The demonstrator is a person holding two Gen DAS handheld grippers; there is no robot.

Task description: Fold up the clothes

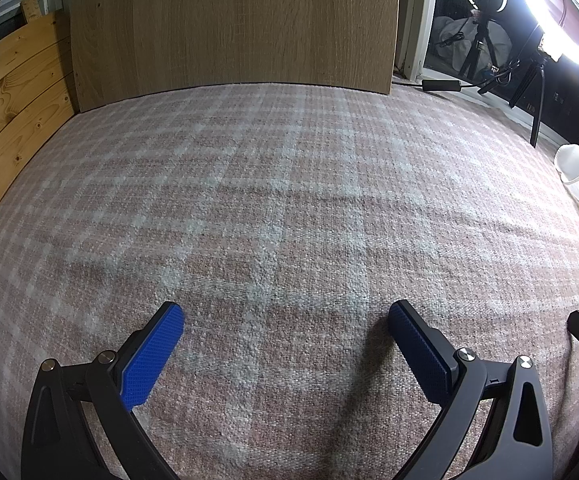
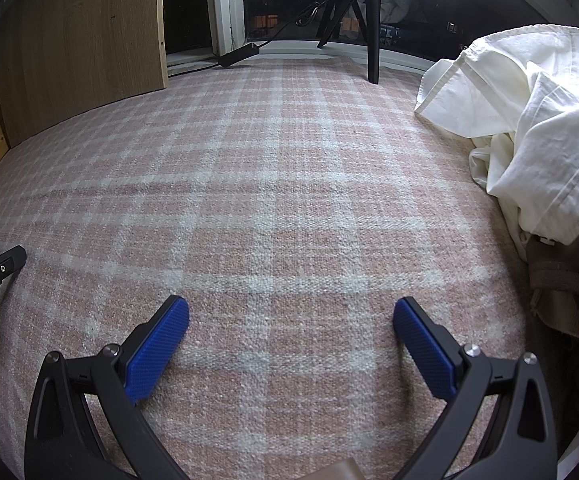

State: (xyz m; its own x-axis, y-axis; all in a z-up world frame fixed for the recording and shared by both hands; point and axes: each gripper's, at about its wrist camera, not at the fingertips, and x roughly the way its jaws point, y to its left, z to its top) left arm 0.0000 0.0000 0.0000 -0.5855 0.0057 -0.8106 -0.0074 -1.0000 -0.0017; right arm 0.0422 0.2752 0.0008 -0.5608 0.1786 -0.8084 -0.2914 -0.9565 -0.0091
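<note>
White crumpled garment pile (image 2: 529, 128) sits right of my right claw (image 2: 291, 316), unfolded. Both claws, left (image 1: 285, 320) too, spread empty over plaid blanket (image 2: 269, 184), middle left free as folding space.

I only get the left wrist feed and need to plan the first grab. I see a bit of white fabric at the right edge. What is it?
Observer: A crumpled white garment heaped on the plaid blanket.
Operator: Anything else with it?
Observer: Yes, brown clothing lies under its near side.
Operator: Is the right gripper holding anything?
Observer: No, the right gripper is open and empty above bare blanket, left of the pile.
</note>
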